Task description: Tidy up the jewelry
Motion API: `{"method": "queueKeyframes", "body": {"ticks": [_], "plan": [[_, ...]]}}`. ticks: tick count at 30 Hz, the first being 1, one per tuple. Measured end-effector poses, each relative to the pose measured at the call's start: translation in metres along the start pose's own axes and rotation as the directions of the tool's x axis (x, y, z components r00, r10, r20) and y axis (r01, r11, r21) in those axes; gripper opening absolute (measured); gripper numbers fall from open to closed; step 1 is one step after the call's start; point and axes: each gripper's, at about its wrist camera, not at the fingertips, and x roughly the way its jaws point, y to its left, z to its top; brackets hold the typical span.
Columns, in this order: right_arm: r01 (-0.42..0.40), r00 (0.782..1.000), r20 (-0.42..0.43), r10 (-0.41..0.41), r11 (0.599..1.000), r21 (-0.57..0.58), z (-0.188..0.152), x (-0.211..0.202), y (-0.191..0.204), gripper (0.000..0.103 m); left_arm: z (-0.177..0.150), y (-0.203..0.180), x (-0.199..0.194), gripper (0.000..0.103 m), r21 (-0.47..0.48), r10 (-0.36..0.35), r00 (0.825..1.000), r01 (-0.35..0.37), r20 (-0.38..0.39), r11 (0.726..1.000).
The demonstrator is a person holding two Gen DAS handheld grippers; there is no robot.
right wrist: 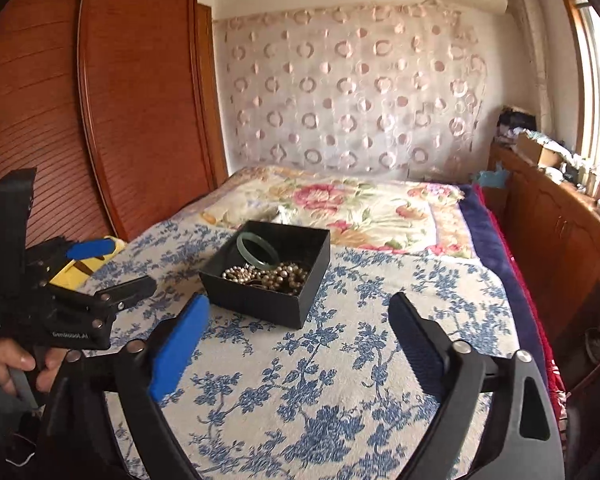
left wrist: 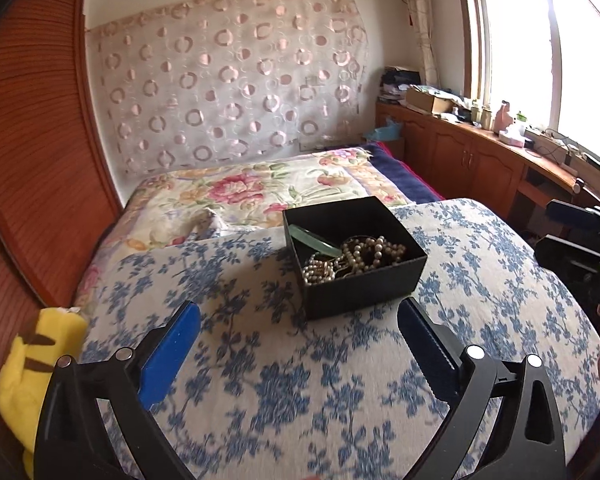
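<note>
Sitting on the blue-flowered bed cover (left wrist: 340,400): black box (left wrist: 364,288) holding green bangle (right wrist: 258,250) and pearl strands (left wrist: 356,260). Hovering just short of box, left tongs (left wrist: 300,320) and right tongs (right wrist: 300,312), both spread wide, gripping nothing.

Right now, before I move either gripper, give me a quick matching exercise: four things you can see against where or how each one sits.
1. green bangle
2. pearl necklaces
3. yellow plush toy
4. left gripper

a. jaws open, holding nothing
b. at the bed's edge by the wardrobe
c. leaning in the black box
d. heaped on the box floor

Pairs: 1-c, 2-d, 3-b, 4-a
</note>
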Motion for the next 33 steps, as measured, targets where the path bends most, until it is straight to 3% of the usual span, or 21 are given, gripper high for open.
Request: {"method": "queueKeyframes", "body": {"ticks": [8,14,33], "plan": [[0.082,0.995,0.051,-0.084,0.996,0.032,-0.004,-0.029,0.014,0.1,-0.007,0.0,-0.046,0.095,-0.021,0.021,0.998,-0.019,0.06,1.0],[0.1,0.991,0.079,-0.104,0.993,0.06,-0.012,-0.043,0.019,0.1,-0.012,0.005,-0.07,0.095,-0.055,0.046,0.995,-0.042,0.089,0.998],[0.124,0.988,0.079,-0.129,0.99,0.068,-0.021,-0.04,0.022,0.1,-0.018,0.01,-0.075,0.095,-0.065,0.054,0.994,-0.048,0.092,0.997]]}}
